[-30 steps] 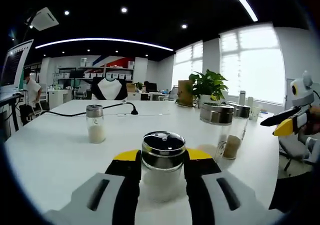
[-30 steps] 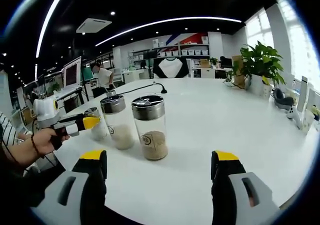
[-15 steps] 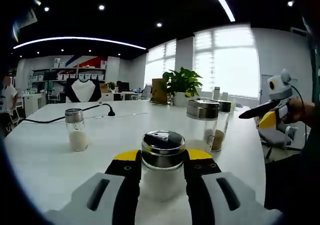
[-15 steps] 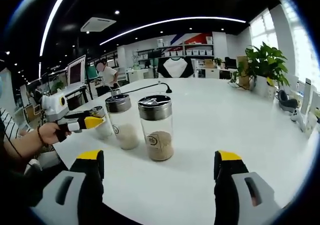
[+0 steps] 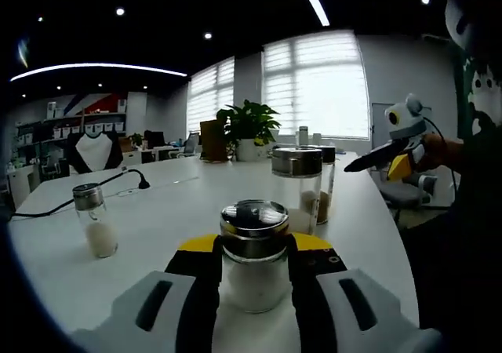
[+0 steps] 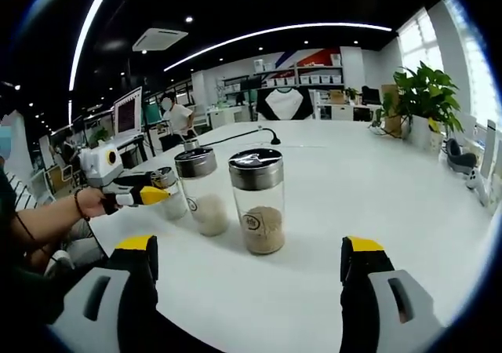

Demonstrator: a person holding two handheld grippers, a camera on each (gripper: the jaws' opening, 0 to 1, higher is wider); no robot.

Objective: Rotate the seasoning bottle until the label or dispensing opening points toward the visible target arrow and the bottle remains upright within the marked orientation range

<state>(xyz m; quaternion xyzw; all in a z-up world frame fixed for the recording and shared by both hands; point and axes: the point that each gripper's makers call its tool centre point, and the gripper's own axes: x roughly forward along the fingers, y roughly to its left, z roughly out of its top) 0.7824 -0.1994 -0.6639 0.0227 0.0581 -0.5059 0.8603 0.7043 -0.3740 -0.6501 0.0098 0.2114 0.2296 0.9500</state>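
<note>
Clamping the seasoning bottle upright between its jaws, the left gripper holds it on the white table. Right gripper jaws spread wide, empty; two taller jars stand ahead, apart from it.

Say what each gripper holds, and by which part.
Left gripper: bottle, gripped by its glass body below the cap. Right gripper: open, holding nothing.

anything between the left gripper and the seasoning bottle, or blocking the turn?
Nothing visible. The left gripper is shut on the seasoning bottle, jaws touching both sides. The nearest jars stand apart behind it on the white table, and a small shaker off to one side. No target arrow is visible.
</note>
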